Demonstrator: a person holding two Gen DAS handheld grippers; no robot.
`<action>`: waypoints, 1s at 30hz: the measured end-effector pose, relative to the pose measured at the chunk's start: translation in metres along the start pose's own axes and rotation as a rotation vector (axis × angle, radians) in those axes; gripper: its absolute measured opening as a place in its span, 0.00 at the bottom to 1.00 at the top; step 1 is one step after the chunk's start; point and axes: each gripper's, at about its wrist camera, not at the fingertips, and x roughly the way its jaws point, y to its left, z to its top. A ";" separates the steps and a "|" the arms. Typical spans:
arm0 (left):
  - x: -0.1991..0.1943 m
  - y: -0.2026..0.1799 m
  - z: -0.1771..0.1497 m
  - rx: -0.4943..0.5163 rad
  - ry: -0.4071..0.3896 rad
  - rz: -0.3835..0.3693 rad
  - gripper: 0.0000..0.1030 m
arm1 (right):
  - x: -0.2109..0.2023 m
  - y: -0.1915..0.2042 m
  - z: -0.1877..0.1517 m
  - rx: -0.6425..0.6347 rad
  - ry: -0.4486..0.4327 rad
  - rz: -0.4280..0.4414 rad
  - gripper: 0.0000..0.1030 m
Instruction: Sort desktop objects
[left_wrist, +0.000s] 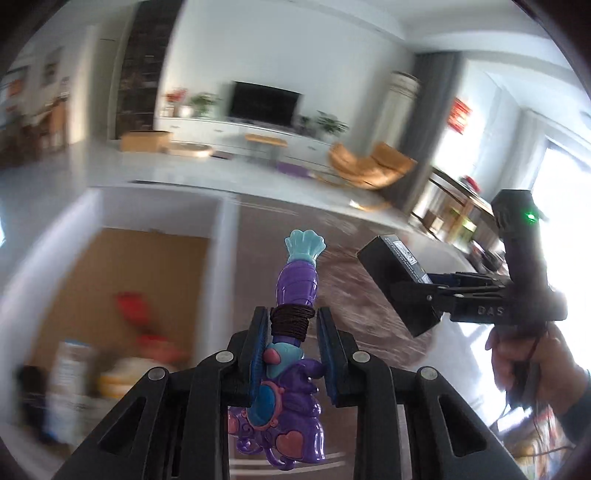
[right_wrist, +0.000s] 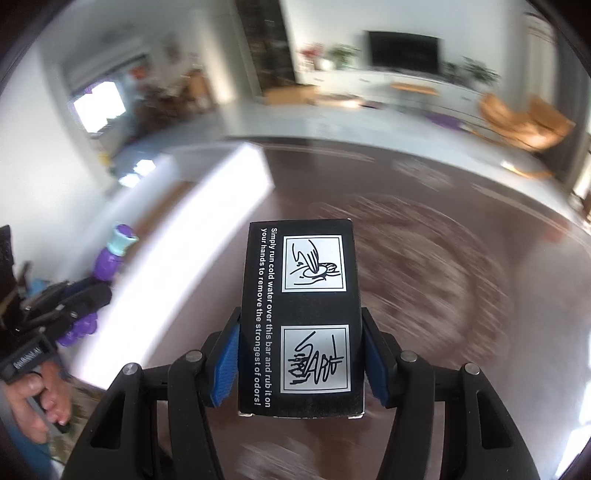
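My left gripper is shut on a purple and teal toy wand with a dark cord wound round it, held up in the air above the brown table. My right gripper is shut on a black box with white printed instructions and two drawings. The black box also shows in the left wrist view, at the right, in the right gripper. The left gripper with the toy wand shows at the left edge of the right wrist view.
A white-walled open box with a cardboard floor stands left of the table; it holds blurred red, white and yellow items. Behind are a TV on a white cabinet and an orange chair.
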 end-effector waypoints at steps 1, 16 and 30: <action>-0.009 0.020 0.004 -0.013 -0.007 0.046 0.25 | 0.008 0.021 0.011 -0.018 -0.006 0.033 0.57; 0.008 0.186 -0.044 -0.245 0.191 0.401 0.86 | 0.157 0.217 0.041 -0.147 0.129 0.198 0.77; -0.045 0.117 -0.033 -0.290 0.090 0.698 1.00 | 0.093 0.203 0.028 -0.284 0.080 0.010 0.97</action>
